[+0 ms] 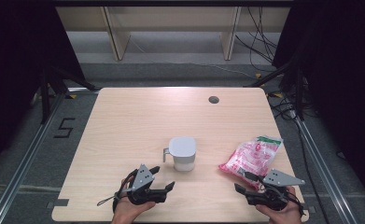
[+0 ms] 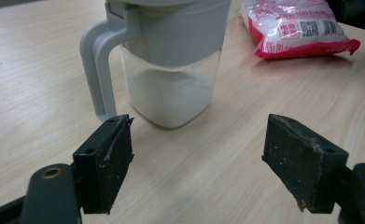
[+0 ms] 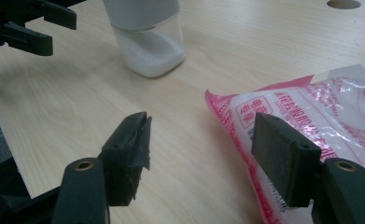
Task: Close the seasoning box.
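Your left gripper (image 1: 160, 179) is sitting w/ jaws spread wide, nothing between them. Your right gripper (image 1: 243, 182) is likewise spread, pinching nothing, though its right jaw is overlapping the near corner of the bag in the right gripper view.

Going outward from the left one: the lidded grey jug (image 2: 168, 56) is standing upright just ahead, a low layer of white powder in its clear base, its handle (image 2: 97, 65) lining up w/ the left jaw. That hand is the nearer one to the jug.

From the right one: the pink-and-white bag (image 3: 311, 121) is lying flat directly ahead & slightly right, its long axis running away from the jaws toward the far right. That hand is clearly nearer to it; the jug (image 3: 147, 37) is sitting well off ahead-left.

Probably you're about to take the bag w/ the right and steady the jug w/ the left. What matters: the bag's near end is pointing almost straight at your right jaws, so a short push forward should be enough.
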`<state>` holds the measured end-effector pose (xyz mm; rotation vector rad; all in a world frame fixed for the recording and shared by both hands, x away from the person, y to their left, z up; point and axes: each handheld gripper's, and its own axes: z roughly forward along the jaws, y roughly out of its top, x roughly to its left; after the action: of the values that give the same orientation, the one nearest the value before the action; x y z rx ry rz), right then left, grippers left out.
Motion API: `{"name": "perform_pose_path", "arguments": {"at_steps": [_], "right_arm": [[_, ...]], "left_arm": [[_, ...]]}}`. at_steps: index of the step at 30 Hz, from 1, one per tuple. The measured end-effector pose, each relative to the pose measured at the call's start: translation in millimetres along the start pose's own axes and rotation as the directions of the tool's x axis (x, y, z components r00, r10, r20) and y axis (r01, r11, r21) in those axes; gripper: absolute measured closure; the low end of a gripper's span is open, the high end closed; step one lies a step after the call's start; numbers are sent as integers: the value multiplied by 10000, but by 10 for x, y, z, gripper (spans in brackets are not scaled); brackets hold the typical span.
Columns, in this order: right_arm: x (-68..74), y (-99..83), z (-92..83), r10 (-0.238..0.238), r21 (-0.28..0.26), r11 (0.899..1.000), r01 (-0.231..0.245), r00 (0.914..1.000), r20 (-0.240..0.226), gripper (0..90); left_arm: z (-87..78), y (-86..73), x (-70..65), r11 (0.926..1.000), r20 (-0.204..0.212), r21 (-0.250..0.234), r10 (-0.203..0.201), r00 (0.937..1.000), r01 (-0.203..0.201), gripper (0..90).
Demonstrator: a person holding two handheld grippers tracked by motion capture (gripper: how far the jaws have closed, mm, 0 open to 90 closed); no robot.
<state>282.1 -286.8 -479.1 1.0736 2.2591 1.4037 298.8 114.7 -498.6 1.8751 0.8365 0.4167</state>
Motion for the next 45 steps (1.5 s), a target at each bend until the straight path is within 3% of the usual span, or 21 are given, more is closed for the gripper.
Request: {"name": "perform_pose_path", "arguments": {"at_steps": [4,5,6,9,12,14,15,18,19,22,24,25,27,30,31,32,33,35,36,38,45], "right_arm": [[24,-26,-7,-427,210,9989,426,9991,34,370],[60,-39,-10,-67,336,9994,69,10000,-48,369],[40,-46,2,-384,297,9988,383,9993,13,368],[88,-69,-31,-114,631,9979,120,9999,-102,366],[87,-94,-20,-515,595,9969,521,9986,-113,360],[119,-108,-32,-392,830,9957,401,9991,-130,360],[98,-112,-28,-757,692,9947,764,9971,-118,359],[119,-134,-42,-763,855,9934,770,9970,-120,355],[149,-147,-55,-403,1117,9929,414,9991,-125,353],[137,-169,-50,-727,1264,9893,736,9973,-114,345],[132,-180,-44,-948,1271,9872,968,9953,-219,343],[175,-190,-61,-497,1489,9875,519,9986,-184,342],[146,-198,-61,-1003,1359,9856,1010,9949,-124,340],[151,-214,-72,-1060,1438,9839,1061,9943,-89,337],[182,-223,-85,-647,1632,9844,657,9978,-113,337],[147,-224,-77,-1152,1491,9820,1160,9932,-137,336],[148,-229,-80,-1182,1512,9813,1188,9929,-124,336],[166,-240,-88,-934,1670,9815,937,9956,-98,334],[165,-243,-87,-1081,1623,9808,1082,9941,-92,333],[167,-247,-84,-1078,1698,9795,1088,9941,-150,330],[165,-255,-84,-1236,1714,9774,1236,9923,-106,328]], "left_arm": [[-22,-13,25,9998,-4,48,196,9998,-196,231],[-23,-23,13,10000,-36,59,-19,10000,19,231],[-24,-29,11,10000,-43,32,2,10000,-2,231],[-26,-44,11,10000,27,91,-6,10000,5,231],[-19,-63,-5,9999,63,25,-144,9999,144,232],[-18,-74,-4,9999,75,63,-158,9998,157,231],[-21,-78,-5,9998,57,130,-137,9999,136,231],[-31,-93,-1,9997,44,249,-33,10000,31,231],[-28,-97,-8,9997,67,213,-93,9999,92,231],[-28,-112,2,9991,62,404,82,9999,-85,231],[-18,-127,-16,9993,83,359,-133,9999,130,231],[-14,-133,0,9990,121,445,-36,9999,31,231],[-3,-146,-5,9993,157,366,-96,9998,91,231],[-4,-155,-10,9987,89,499,41,10000,-46,230],[-2,-159,-18,9988,108,497,17,9999,-22,229],[7,-166,-35,9990,125,413,-168,9998,162,229],[-5,-164,-12,9976,38,674,173,9998,-175,230],[10,-172,-42,9989,155,459,-89,9998,82,229],[11,-169,-31,9988,225,463,147,9996,-157,230],[14,-177,-46,9988,178,475,-93,9998,85,230],[9,-184,-20,9984,153,564,34,9999,-43,230]]}}
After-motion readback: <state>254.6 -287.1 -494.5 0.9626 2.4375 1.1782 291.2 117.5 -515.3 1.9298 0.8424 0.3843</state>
